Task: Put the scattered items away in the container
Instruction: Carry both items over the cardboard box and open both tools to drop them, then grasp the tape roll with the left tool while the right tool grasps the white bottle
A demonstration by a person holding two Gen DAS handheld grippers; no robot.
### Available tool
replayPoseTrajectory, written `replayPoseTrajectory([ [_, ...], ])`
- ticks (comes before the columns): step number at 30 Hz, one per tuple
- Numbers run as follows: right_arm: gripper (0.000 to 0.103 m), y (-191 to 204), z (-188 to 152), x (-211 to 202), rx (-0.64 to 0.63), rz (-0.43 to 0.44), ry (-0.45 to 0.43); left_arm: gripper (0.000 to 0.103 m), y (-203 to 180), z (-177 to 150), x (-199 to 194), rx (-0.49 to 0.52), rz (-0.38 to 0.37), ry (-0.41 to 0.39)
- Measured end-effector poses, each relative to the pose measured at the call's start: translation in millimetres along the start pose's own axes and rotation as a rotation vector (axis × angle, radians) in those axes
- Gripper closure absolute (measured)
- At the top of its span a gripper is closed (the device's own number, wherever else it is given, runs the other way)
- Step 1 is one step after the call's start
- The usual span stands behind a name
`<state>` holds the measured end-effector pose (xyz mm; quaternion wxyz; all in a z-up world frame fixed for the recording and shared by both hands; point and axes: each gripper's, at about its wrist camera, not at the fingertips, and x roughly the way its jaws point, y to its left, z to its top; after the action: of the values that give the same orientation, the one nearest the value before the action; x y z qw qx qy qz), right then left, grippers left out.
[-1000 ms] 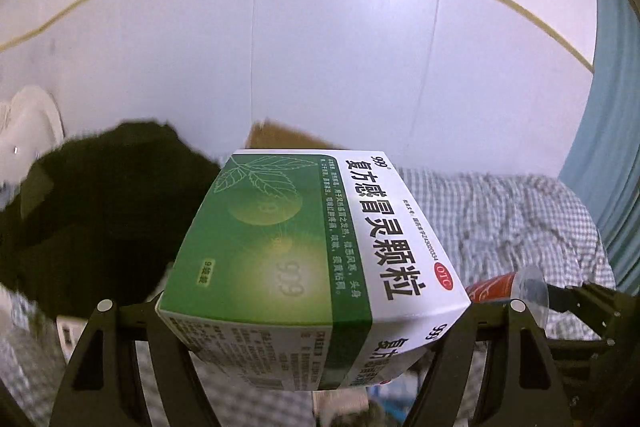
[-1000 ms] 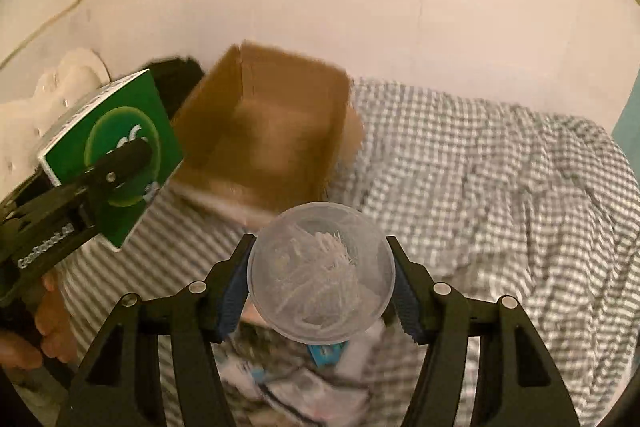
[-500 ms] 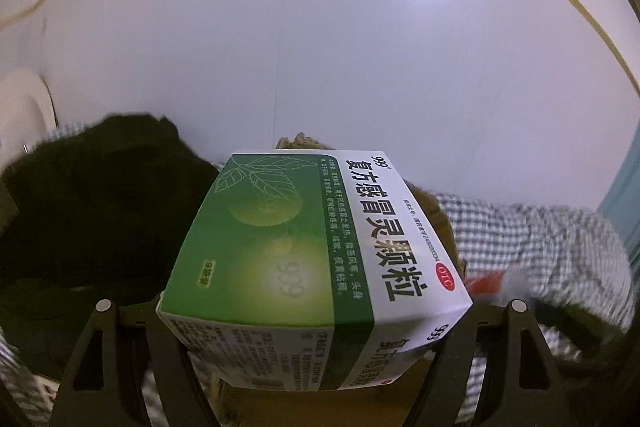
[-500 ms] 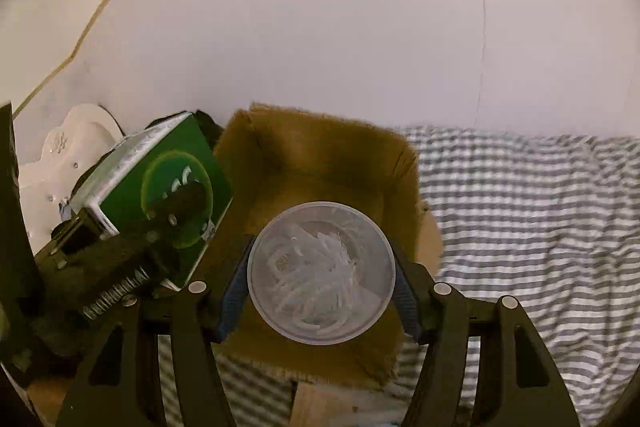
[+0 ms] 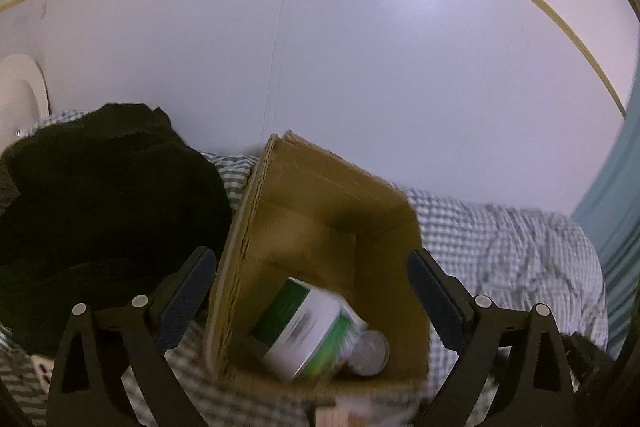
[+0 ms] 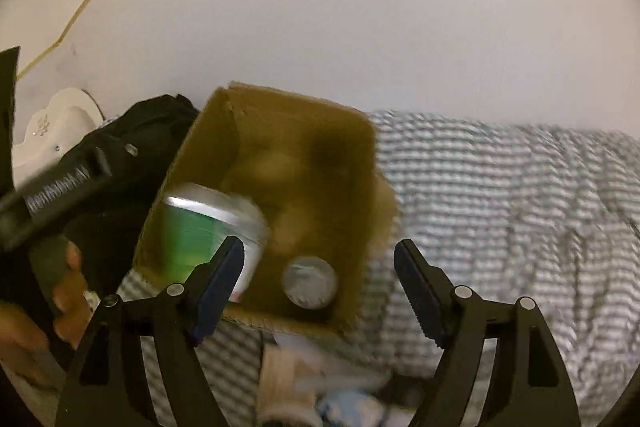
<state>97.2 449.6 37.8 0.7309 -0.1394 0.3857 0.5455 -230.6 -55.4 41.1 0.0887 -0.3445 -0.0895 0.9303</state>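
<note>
Fingers on both grippers were spread wide with nothing between them: left gripper (image 5: 312, 299) and right gripper (image 6: 320, 291) both hung above the open cardboard box (image 5: 256, 227).

Inside the box: one green-and-white medicine carton (image 5: 308, 327), lying tilted against the left wall, and one clear round lidded tub (image 5: 370, 347) just beside it at the near corner. Both looked blurred, so they may not have been at rest.

Risks, as I read it:
- Box sat on soft checked bedding (image 5: 500, 247) and leaned; a knock from either gripper could tip it and spill both items.
- Carton rested askew; it could slide onto the tub, or take up floor space needed for more items.
- Loose items in front of the box (image 6: 288, 379) were smeared; can't identify or count them reliably, at least two pale shapes.

Count otherwise: one box, one black garment (image 5: 100, 187) left of it, two grippers.
</note>
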Motion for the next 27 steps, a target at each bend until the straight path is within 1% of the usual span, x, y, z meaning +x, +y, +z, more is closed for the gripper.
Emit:
replayPoseTrajectory([
  [1, 0.026, -4.9, -7.0, -11.9, 0.012, -0.008, 0.0, 0.003, -3.4, -5.5, -7.9, 0.024, 0.004, -0.005],
  [2, 0.025, -9.6, -15.0, -25.2, 0.027, -0.015, 0.001, 0.002, -6.2, -17.8, -21.4, 0.051, 0.017, -0.018],
  [4, 0.026, -22.2, -29.4, -47.8, 0.071, -0.021, 0.008, 0.001, -5.9, -34.9, -30.8, 0.073, 0.022, -0.02],
  [5, 0.026, -26.7, -34.9, -54.2, 0.085, -0.02, 0.012, 0.001, -7.2, -50.8, -39.0, 0.086, 0.022, -0.004],
  [7, 0.026, -37.6, -53.0, -79.1, 0.111, -0.016, 0.017, 0.001, -8.5, -69.1, -46.9, 0.095, 0.03, 0.014],
  [9, 0.026, -41.6, -68.9, -100.3, 0.118, -0.034, 0.018, 0.001, -11.8, -90.9, -56.6, 0.1, 0.034, 0.041],
  [13, 0.025, -53.5, -107.3, -123.9, 0.136, -0.059, 0.034, 0.001, -18.4, -121.6, -65.2, 0.093, -0.003, 0.104],
  [16, 0.025, -58.3, -137.1, -128.5, 0.134, -0.06, 0.08, 0.001, -22.7, -142.8, -72.2, 0.093, -0.024, 0.137],
  [20, 0.025, -65.9, -156.4, -113.2, 0.138, -0.048, 0.153, 0.001, -28.0, -170.7, -81.0, 0.099, -0.015, 0.183],
  [23, 0.025, -66.9, -166.5, -107.0, 0.126, -0.037, 0.196, 0.001, -29.4, -190.2, -76.8, 0.099, -0.02, 0.232],
  [27, 0.025, -71.8, -171.9, -93.3, 0.117, -0.049, 0.238, 0.001, -38.3, -205.3, -59.8, 0.128, 0.006, 0.283],
])
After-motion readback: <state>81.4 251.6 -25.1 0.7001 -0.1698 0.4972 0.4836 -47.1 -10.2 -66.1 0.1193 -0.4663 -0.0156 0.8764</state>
